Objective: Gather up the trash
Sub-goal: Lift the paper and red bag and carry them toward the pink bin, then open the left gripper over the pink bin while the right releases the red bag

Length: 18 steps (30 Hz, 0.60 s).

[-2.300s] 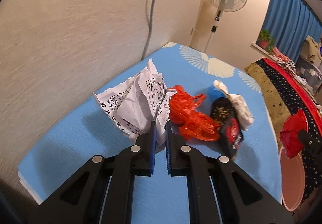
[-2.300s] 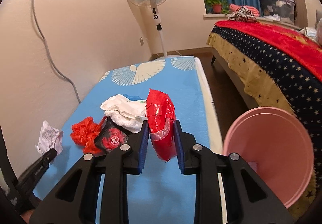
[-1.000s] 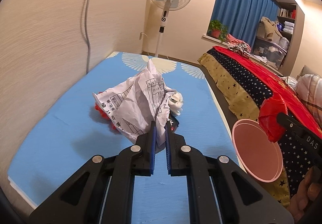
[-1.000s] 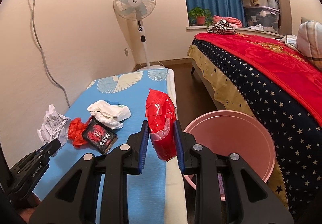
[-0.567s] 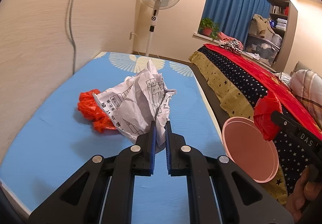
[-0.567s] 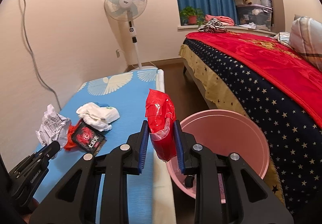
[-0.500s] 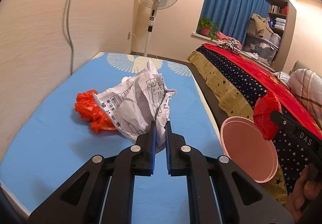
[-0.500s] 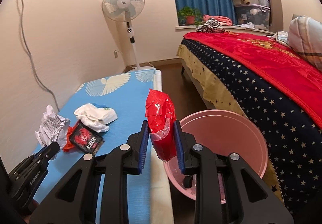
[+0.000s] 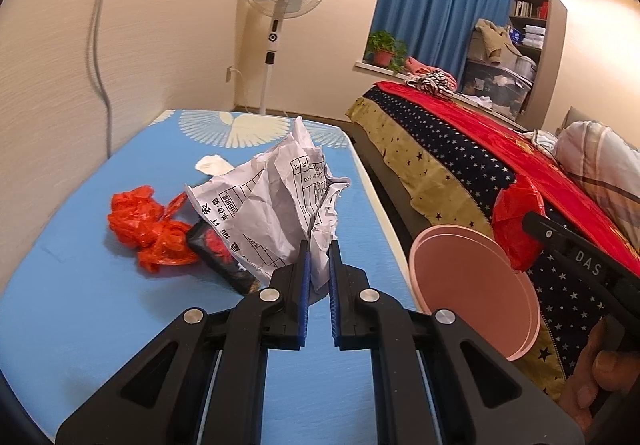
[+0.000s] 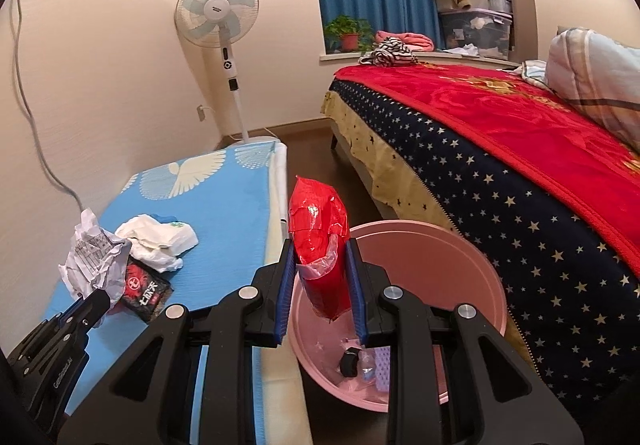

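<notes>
My left gripper (image 9: 318,249) is shut on a crumpled white printed paper (image 9: 272,201), held above the blue mat (image 9: 80,325). My right gripper (image 10: 321,261) is shut on a red plastic wrapper (image 10: 320,233), which hangs over the near rim of the pink bin (image 10: 460,265). That bin (image 9: 472,285) stands on the floor between the mat and the bed, with a few small bits at its bottom. On the mat lie an orange plastic bag (image 9: 144,221), a black and red packet (image 10: 146,291) and a white crumpled bag (image 10: 160,241).
A bed with a red and starred blanket (image 10: 520,149) fills the right side. A standing fan (image 10: 218,17) is at the far end of the mat by the wall. A grey cable (image 9: 100,25) hangs down the wall. A hand (image 9: 600,377) holds the right gripper.
Both grippers have swung right toward the bin with their loads. The red wrapper now hangs over the bin's rim, and the orange bag and black packet show left of the paper.
</notes>
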Tool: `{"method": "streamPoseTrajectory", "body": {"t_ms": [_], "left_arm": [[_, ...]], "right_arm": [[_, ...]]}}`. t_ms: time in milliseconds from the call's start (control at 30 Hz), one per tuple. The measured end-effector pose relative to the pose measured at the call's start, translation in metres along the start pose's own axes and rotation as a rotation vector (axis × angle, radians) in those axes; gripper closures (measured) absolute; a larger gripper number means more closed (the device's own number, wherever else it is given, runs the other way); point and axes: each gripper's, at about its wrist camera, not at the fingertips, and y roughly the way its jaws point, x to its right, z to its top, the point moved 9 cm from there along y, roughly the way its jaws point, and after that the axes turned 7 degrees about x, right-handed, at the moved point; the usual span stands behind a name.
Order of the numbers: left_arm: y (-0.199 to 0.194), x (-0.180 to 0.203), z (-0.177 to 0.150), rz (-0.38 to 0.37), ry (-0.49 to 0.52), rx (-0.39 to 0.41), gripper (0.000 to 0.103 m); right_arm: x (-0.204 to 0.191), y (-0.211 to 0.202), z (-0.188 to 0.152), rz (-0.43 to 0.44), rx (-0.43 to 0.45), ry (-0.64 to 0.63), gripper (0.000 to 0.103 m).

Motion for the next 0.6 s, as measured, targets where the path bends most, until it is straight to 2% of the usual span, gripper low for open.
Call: {"method": "streamPoseTrajectory", "body": {"t_ms": [600], "left_arm": [[0.022, 0.05, -0.007, -0.1, 0.027, -0.009, 0.095]], "right_arm": [[0.039, 0.0, 0.007, -0.105, 0.019, 0.009, 0.077]]}}
